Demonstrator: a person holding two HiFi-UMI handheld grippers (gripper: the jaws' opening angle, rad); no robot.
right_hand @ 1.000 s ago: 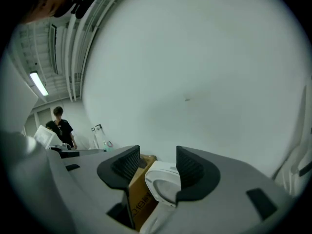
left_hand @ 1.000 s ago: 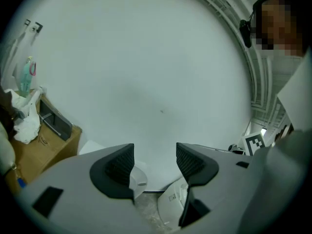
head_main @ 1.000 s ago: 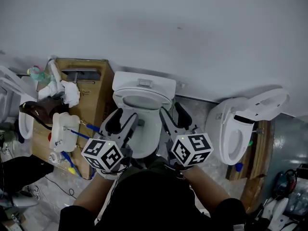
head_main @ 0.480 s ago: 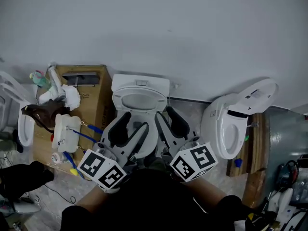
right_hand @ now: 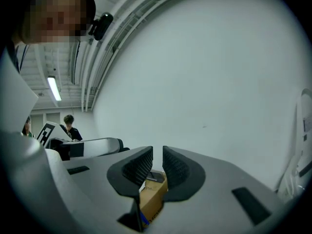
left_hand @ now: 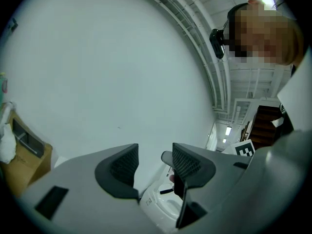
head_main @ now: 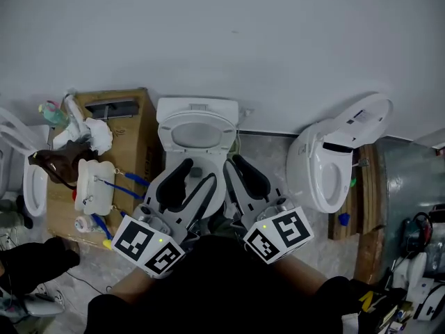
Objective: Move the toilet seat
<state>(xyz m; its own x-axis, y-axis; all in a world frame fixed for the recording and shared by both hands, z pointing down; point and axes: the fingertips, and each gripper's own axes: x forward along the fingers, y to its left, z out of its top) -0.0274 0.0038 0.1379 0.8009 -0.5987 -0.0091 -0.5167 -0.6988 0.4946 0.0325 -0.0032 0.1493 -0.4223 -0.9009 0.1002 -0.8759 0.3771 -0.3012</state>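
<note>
The toilet seat [head_main: 228, 131] seems to lie flat on the middle toilet [head_main: 197, 107] against the wall, just beyond both grippers. It is likely stiff, smooth plastic, light but slippery and hinged at the back, so the front rim is the place to pinch. The left gripper [head_main: 191, 179] stands wide and the right gripper [head_main: 242, 169] keeps a narrow gap; both have just been closing, with nothing between the jaws.

White toilet seat [head_main: 167, 133] on a white cistern [head_main: 197, 106], both against a plain pale grey wall [head_main: 243, 40]. To the right, a second toilet [head_main: 306, 167], white too. The floor [head_main: 268, 152] is mottled grey, stone-like. At left there's a brown cardboard box [head_main: 135, 145] with bright blue tubes [head_main: 131, 181] across its edge. A dark brown lump [head_main: 52, 164] sits beside it, possibly cloth. The person's sleeve [head_main: 222, 284] is black.
</note>
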